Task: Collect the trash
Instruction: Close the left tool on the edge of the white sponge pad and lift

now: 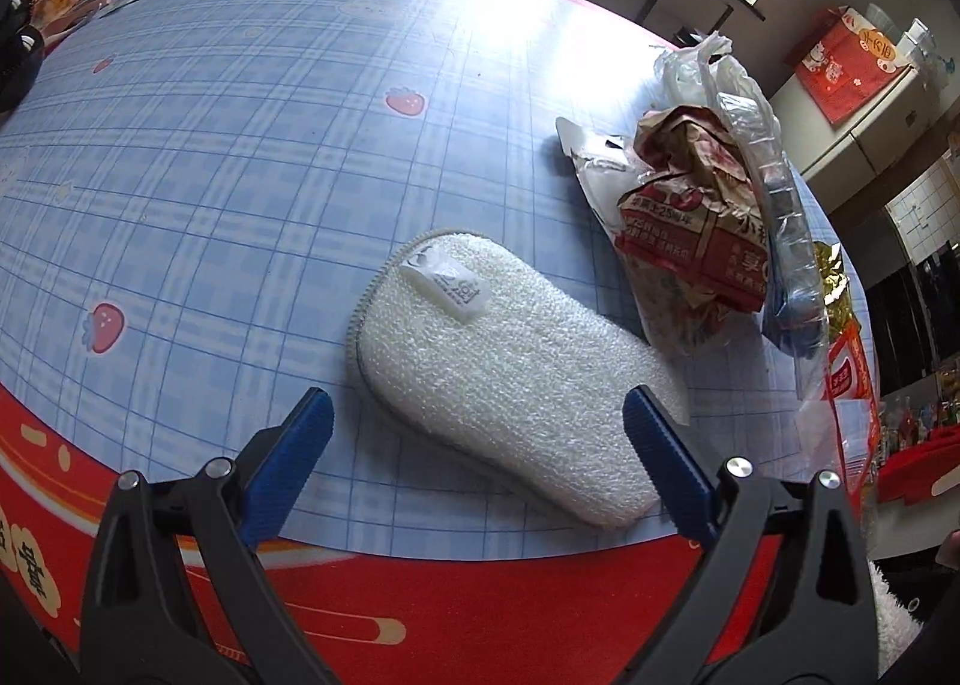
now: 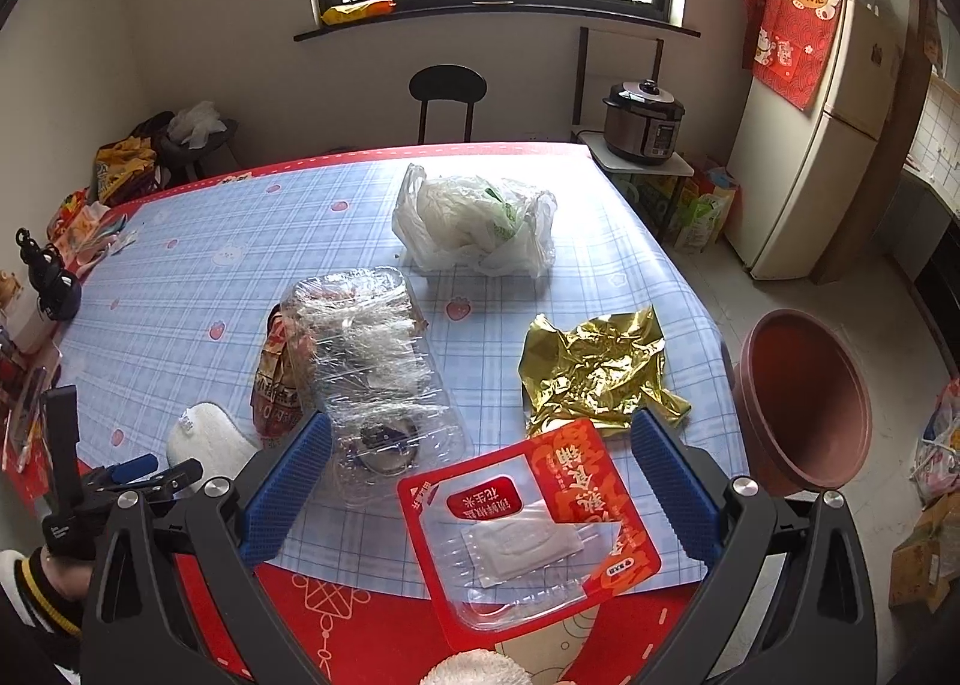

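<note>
My left gripper [image 1: 477, 424] is open and empty, its blue fingers on either side of the near end of a white sponge cloth [image 1: 510, 361]. My right gripper [image 2: 480, 448] is open and empty above a red-rimmed plastic snack tray [image 2: 528, 529] at the table's near edge. Other trash on the table: a clear plastic clamshell [image 2: 372, 361], a crumpled red-brown paper bag [image 2: 279, 379], gold foil [image 2: 594, 367] and a white plastic bag [image 2: 474, 223]. The paper bag [image 1: 690, 223] and clamshell [image 1: 774, 217] also show in the left wrist view.
A brown-red basin [image 2: 804, 403] stands on the floor right of the table [image 2: 180, 289]. A black bottle [image 2: 51, 277] and clutter sit at the table's left edge. A chair [image 2: 447, 97], rice cooker [image 2: 642, 121] and fridge [image 2: 822, 145] stand beyond.
</note>
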`<state>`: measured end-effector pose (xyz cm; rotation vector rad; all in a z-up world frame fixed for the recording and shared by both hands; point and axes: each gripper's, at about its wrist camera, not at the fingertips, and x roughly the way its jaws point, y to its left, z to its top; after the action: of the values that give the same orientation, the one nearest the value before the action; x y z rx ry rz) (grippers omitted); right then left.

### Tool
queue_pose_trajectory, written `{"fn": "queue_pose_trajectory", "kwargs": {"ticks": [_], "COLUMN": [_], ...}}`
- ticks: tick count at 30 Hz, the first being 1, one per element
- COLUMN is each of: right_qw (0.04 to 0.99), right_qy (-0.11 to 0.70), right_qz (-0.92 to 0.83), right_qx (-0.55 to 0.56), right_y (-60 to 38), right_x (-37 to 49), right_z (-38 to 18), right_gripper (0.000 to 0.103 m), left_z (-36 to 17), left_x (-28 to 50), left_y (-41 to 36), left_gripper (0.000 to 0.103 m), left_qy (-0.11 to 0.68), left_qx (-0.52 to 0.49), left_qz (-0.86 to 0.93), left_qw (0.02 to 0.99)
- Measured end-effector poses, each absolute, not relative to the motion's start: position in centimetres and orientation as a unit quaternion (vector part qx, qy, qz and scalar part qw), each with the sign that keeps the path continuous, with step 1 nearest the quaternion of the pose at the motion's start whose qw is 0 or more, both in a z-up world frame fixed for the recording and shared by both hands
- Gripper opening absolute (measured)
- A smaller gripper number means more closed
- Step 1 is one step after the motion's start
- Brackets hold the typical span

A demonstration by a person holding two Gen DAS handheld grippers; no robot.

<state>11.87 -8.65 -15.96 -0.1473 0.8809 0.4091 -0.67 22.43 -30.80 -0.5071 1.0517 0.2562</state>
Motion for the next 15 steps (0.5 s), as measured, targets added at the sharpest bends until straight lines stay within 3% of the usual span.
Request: {"fn": "queue_pose_trajectory", "kwargs": {"ticks": [3,11,15], "right_qw": [0.882,0.878,0.875], "right_qy": [0.428,0.431,0.431], "right_qz": [0.187,0.193,0.204], "right_qx": [-0.068,-0.079,-0.084], "right_y": [-9.3,-10.1,-10.3], "right_x": [12.0,13.2,13.9], "right_z": [-16.1,-16.3,-16.3], "right_gripper": [0.098,0.098,0.098], "left_z": [-31.2,-31.4,-31.4], "left_x": [-0.4,-0.2,0.1], "left_y": [22.2,23.1,24.1], "left_gripper": [0.075,0.073,0.050], "left_qy": [0.503,0.474,0.458], "left_qx": [-0.254,-0.292,-0.317], "left_qz": [0.121,0.161,0.194], "left_qw": [0.818,0.815,0.808]}}
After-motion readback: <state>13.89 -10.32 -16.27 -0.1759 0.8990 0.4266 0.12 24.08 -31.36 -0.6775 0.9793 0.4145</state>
